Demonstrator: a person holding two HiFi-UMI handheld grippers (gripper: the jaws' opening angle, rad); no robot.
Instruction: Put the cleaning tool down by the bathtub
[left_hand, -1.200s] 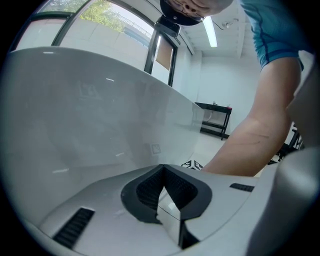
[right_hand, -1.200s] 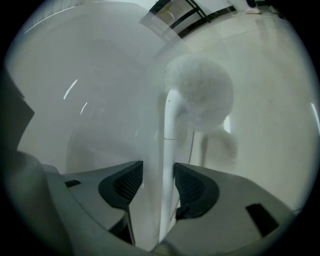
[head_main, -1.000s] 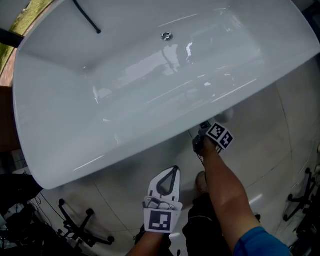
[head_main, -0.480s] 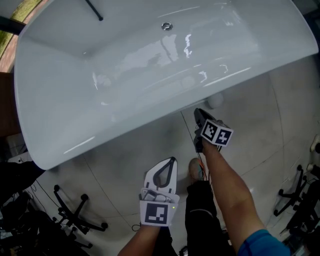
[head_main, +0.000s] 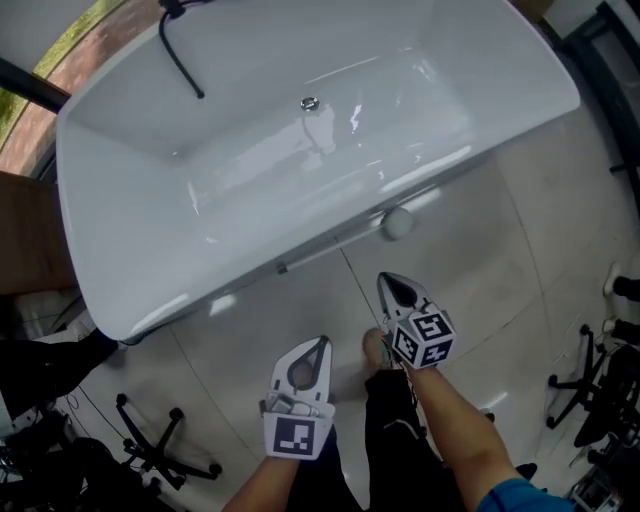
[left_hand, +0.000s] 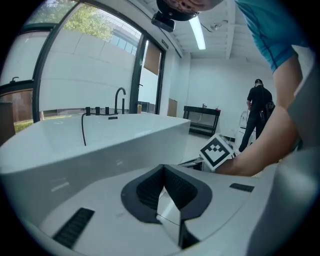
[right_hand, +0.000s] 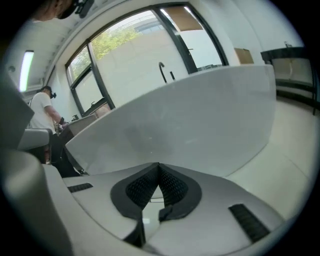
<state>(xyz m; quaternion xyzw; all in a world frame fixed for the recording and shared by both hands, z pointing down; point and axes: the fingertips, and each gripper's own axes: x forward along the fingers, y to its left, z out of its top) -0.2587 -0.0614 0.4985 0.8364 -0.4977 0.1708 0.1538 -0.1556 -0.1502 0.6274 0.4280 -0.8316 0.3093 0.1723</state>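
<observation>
The white bathtub (head_main: 130, 260) fills the upper head view. The cleaning tool (head_main: 397, 223), a thin pole with a round white head, lies on the floor tiles along the tub's base, and nothing holds it. My right gripper (head_main: 384, 278) hovers a little nearer than the tool's head, apart from it, jaws shut with nothing between them (right_hand: 159, 166). My left gripper (head_main: 319, 343) is lower and to the left, above the floor, shut and empty (left_hand: 162, 168). The left gripper view shows the right gripper's marker cube (left_hand: 216, 151) beside the tub (left_hand: 100, 140).
A black hose (head_main: 180, 50) hangs into the tub near the drain (head_main: 309, 103). Black chair bases stand at lower left (head_main: 160, 452) and at the right edge (head_main: 590, 385). My foot (head_main: 376, 350) is between the grippers. People stand far off (left_hand: 260, 107) (right_hand: 42, 115).
My right gripper has drawn back from the tub's base toward me and its jaws have shut empty. The tool stays on the floor by the tub. The left gripper barely moved.
</observation>
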